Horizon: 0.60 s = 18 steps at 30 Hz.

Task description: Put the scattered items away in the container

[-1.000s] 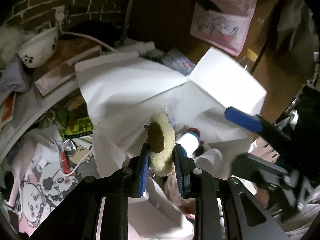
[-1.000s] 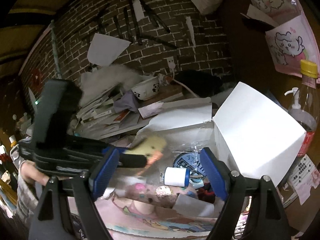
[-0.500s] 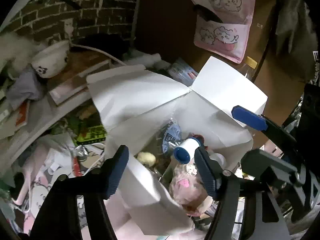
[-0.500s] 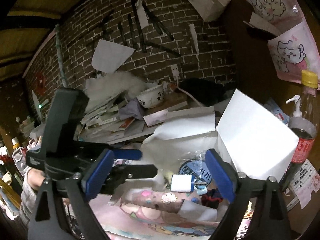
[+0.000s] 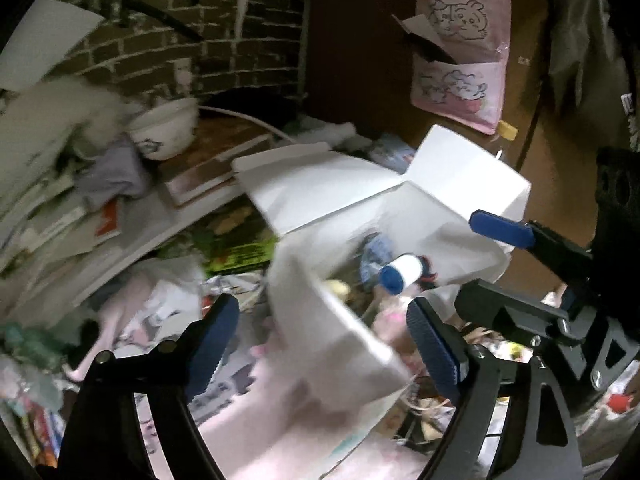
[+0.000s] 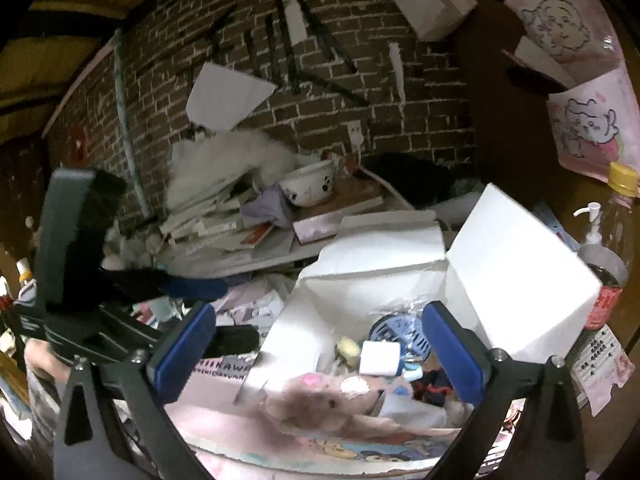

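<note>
Your left gripper [image 5: 320, 340] hangs over the near corner of the white box [image 5: 460, 176], its blue pads [image 5: 212, 340] spreading and holding nothing; a box flap [image 5: 332, 336] lies in the space between them without being pinched. Your right gripper [image 6: 320, 344] is likewise widening, its pads [image 6: 450, 350] clear of everything, framing the open top of the white box [image 6: 516, 276] from the near side.

Inside the box sits a small yellow plush toy [image 6: 347, 350] low against the left wall, just beside a white roll with a blue end [image 6: 379, 357]. In the left wrist view the yellow plush toy [image 5: 338, 286] shows just past the flap's top edge and the white roll with a blue end [image 5: 402, 274] lies to its right. A round blue-printed packet [image 6: 400, 330] lies behind the roll, and a pink plush toy [image 6: 332, 398] rests across the near rim (the picture is blurred here, so its exact seating is unclear).

From the right wrist view, your left gripper [image 6: 196, 286] appears at the left, beside the box rather than above its opening. A patterned bowl [image 6: 310, 186] stands on the cluttered books behind, well apart from the box.
</note>
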Each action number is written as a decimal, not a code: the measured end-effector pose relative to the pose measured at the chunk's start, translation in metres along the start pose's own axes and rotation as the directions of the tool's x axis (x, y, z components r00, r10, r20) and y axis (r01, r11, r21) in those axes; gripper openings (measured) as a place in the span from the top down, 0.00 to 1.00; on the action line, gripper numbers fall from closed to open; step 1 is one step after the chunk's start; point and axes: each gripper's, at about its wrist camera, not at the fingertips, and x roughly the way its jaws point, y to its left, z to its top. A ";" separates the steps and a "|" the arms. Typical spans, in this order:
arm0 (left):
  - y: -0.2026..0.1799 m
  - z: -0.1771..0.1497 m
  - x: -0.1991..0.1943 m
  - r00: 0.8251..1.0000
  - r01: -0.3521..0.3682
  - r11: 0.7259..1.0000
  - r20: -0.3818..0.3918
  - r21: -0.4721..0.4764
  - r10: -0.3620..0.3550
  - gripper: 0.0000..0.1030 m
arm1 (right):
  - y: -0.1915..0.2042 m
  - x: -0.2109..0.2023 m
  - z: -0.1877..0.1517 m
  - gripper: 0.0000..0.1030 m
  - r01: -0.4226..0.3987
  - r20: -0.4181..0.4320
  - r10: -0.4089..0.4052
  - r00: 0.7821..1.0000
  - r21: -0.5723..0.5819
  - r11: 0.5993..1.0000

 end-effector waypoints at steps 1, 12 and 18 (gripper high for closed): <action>0.003 -0.003 -0.003 1.000 -0.027 1.000 0.002 -0.006 0.027 0.16 | 0.003 0.002 0.000 0.00 0.000 -0.014 0.000 1.000 -0.003 1.000; 0.051 -0.038 -0.028 0.985 -0.173 0.971 -0.027 -0.164 0.170 0.15 | 0.036 0.021 -0.005 0.00 0.050 -0.090 -0.053 0.995 -0.034 0.998; 0.065 -0.047 -0.039 0.984 -0.176 0.958 -0.022 -0.228 0.176 0.15 | 0.047 0.030 -0.006 0.00 0.093 -0.103 -0.097 0.990 -0.041 0.995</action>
